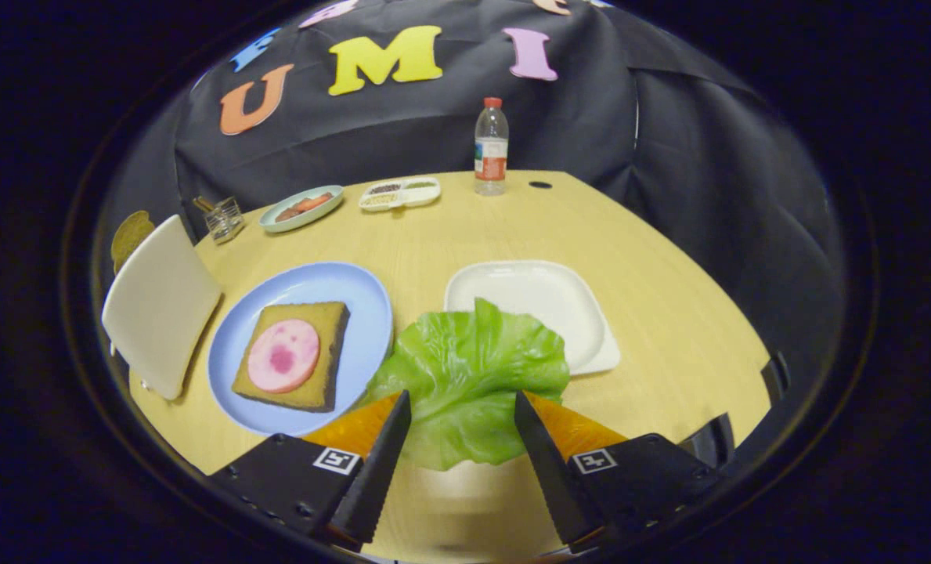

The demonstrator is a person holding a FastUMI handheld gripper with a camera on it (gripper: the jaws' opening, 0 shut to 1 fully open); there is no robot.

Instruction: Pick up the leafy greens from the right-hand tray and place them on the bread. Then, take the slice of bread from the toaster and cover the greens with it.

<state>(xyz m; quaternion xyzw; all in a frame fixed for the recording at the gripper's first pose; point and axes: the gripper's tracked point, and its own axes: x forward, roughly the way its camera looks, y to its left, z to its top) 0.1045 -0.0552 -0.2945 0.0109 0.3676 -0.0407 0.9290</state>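
The tongs (462,407) hold a lettuce leaf (469,376) between their fingers, both tips pressing into its lower edges. The leaf appears raised off the worktop (669,258), in front of the white square tray (590,313) on the right, which now looks bare. Left of the leaf sits a blue plate (355,282) carrying a slice of bread (328,313) topped with a round pink slice of meat (283,355). Further left stands a white toaster (160,305).

The leaf looks light, thin and floppy, likely to droop or fold wherever it is unsupported. Pinching near the thicker stem end, as here, should keep it from tearing, and a gentle squeeze seems enough. It may drape unevenly over the bread when let go.
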